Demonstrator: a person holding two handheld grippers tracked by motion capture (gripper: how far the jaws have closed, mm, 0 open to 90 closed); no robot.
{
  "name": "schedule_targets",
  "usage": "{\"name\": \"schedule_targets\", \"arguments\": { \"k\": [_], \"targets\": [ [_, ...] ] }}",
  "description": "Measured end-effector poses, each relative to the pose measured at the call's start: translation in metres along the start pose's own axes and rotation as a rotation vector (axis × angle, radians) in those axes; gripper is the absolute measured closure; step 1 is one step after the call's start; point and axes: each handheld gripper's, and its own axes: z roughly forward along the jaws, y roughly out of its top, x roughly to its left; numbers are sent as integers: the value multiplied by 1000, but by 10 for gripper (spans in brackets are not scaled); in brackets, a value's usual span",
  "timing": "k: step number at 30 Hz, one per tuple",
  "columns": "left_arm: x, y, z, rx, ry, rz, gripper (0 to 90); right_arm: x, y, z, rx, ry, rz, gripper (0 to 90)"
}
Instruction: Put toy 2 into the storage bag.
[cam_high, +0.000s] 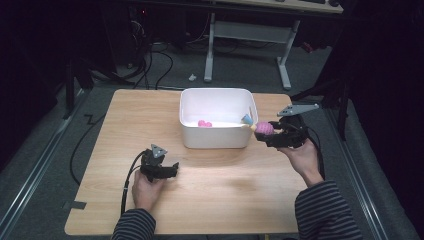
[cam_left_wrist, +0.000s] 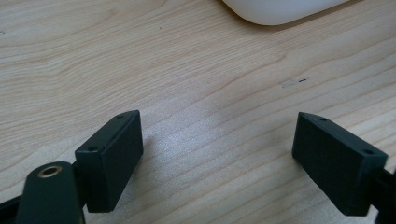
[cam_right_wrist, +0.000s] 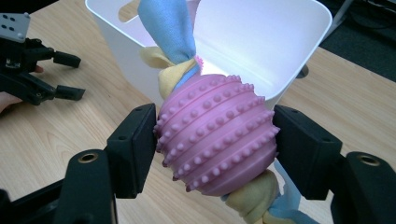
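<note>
A: Right gripper (cam_right_wrist: 215, 140) first. We see its jaws closed on a pink ball (cam_right_wrist: 215, 132), one pad on each side of it, both touching.

B: Agreed. The ball is knobbly and ridged, with blue and yellow cloth (cam_right_wrist: 169, 28) knotted at both ends. We'd call it one toy.

A: Where is it? In the high view we put the ball (cam_high: 264, 128) just outside the right wall of the bin (cam_high: 218, 95), held off the tabletop (cam_high: 125, 115), near the rim.

B: Yes, and the upper cloth end (cam_high: 247, 119) reaches the bin's right rim. In the right gripper view the cloth stands in front of the bin (cam_right_wrist: 261, 32) opening; we cannot tell if it touches the wall.

A: Inside the bin we see a small pink thing (cam_high: 204, 123) on the floor, near the front wall. Too small to name.

B: Left gripper (cam_left_wrist: 217, 154): jaws wide apart, nothing between them, bare wood (cam_left_wrist: 140, 60) under them.

A: In the high view the left gripper (cam_high: 169, 170) sits low over the tabletop, in front of the bin's left corner, well apart from the toy. Left hand (cam_high: 146, 189) behind it.

B: Right hand (cam_high: 302, 155) holds the right gripper (cam_high: 272, 134) from the tabletop's right edge. Striped sleeves (cam_high: 327, 212) on both arms.

A: The left gripper view also shows a bin corner (cam_left_wrist: 280, 9) at top.
</note>
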Motion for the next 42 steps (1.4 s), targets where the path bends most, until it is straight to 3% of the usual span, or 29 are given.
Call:
{"name": "schedule_targets", "arguments": {
  "k": [30, 42],
  "targets": [
    [0, 0, 0, 0, -3, 0, 154, -2, 56, 37, 16, 5, -39, 333],
    [0, 0, 0, 0, -2, 1, 155, 7, 74, 61, 44, 26, -59, 331]
  ]
}}
